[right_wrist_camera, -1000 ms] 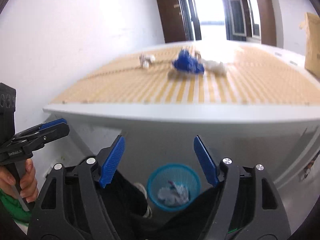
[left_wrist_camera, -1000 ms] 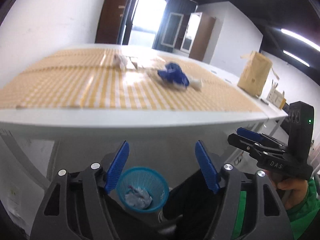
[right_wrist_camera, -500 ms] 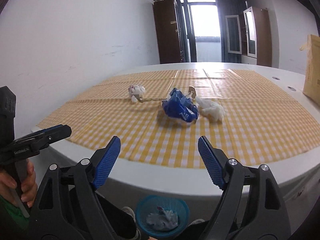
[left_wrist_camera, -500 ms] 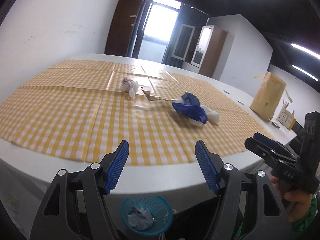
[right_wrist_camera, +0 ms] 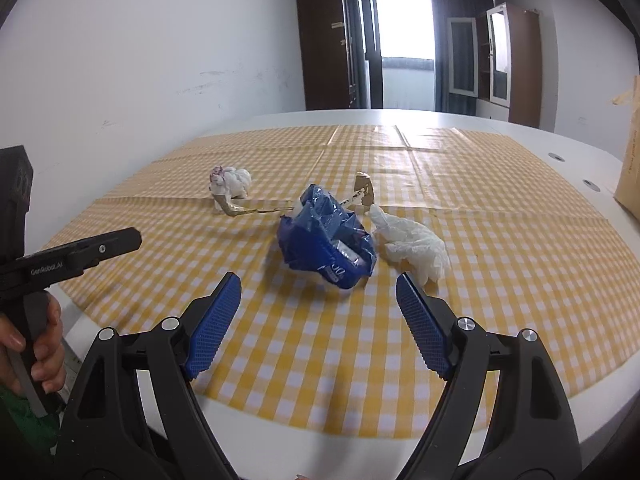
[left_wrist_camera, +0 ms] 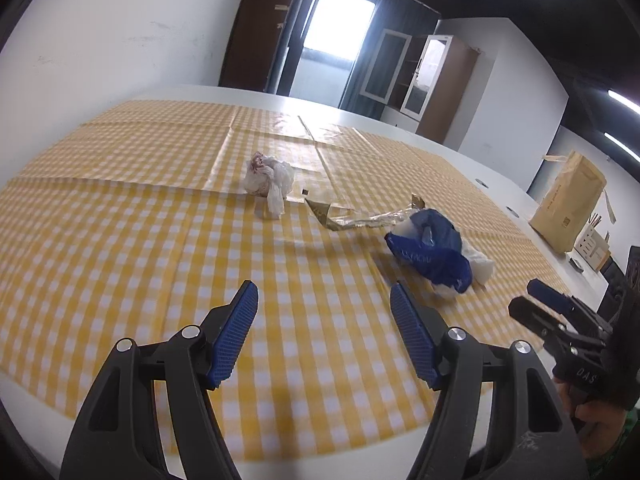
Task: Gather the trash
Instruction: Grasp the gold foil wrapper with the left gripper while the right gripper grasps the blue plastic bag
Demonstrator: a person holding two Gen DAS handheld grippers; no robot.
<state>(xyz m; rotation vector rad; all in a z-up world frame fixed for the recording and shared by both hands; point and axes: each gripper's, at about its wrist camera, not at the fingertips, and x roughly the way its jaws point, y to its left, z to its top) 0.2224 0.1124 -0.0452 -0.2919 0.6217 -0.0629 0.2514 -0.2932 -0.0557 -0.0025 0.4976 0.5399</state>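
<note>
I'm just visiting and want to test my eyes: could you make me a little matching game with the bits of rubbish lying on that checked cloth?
Things:
1. crumpled wrapper
2. crumpled glove
3. foil strip
4. small wad

Descriptions:
A. white, right beside the wrapper
B. blue, in front of the right gripper
C. whitish with a reddish stain
D. gold, long and twisted

Pairs: 1-B, 2-A, 3-D, 4-C
</note>
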